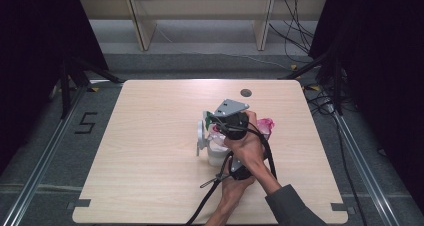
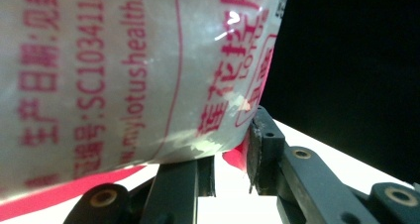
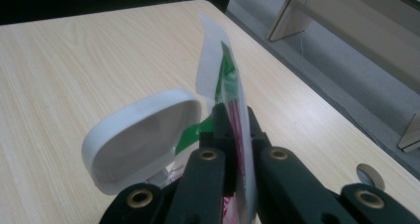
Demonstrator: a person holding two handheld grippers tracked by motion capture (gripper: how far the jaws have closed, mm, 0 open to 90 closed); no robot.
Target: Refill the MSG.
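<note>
At frame centre my left claw [image 2: 230, 157] clamps the tub [image 2: 124, 70] steady while my right claw [image 3: 237, 135] pinches its wipe [image 3: 218, 65] to pull upward.

wooden table [image 1: 150, 151], grey floor [image 1: 200, 61], shelf legs [image 1: 142, 31]

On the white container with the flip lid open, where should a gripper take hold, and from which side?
Grip the white container low on its round body, coming in level from the person's side, as the left gripper does beside the printed wrap. The hinged lid stands open on one side and the right gripper pinches a thin sachet above, so the top and lid side look crowded.
</note>
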